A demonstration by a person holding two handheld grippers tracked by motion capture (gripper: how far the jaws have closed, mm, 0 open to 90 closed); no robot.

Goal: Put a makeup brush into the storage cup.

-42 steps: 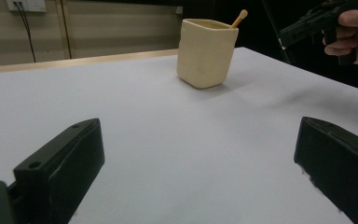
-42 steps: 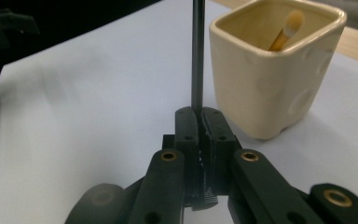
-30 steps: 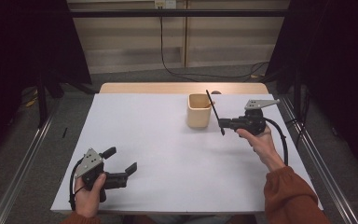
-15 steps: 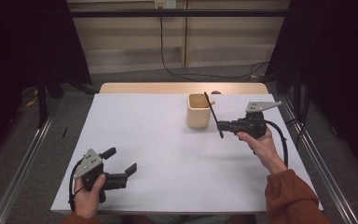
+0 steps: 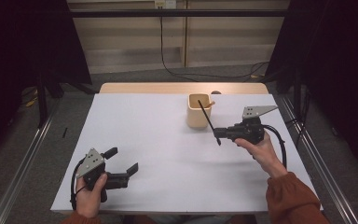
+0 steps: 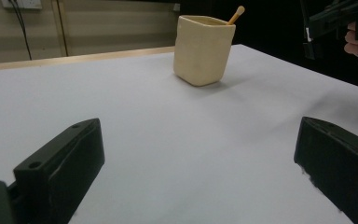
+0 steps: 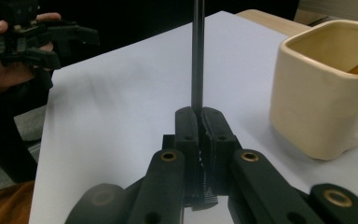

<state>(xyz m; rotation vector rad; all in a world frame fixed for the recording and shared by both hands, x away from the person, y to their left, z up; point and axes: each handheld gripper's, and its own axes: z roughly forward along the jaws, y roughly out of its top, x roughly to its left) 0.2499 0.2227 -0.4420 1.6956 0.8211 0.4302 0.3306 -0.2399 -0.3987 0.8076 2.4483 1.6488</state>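
Right claw, clamped on the black stick, has drifted from the cup, insertion pending; left claw rests open.

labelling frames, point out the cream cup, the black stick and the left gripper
cream cup [image 5: 197,119], high view, front wall
black stick [image 5: 206,116], high view, mid shaft
left gripper [image 5: 122,160], high view, between its fingers

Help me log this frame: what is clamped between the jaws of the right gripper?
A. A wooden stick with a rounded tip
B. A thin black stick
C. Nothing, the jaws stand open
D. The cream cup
B. In the right gripper view the right gripper has its jaws shut on a thin black stick, which stands beside the cream cup; the wooden stick sits in that cup.
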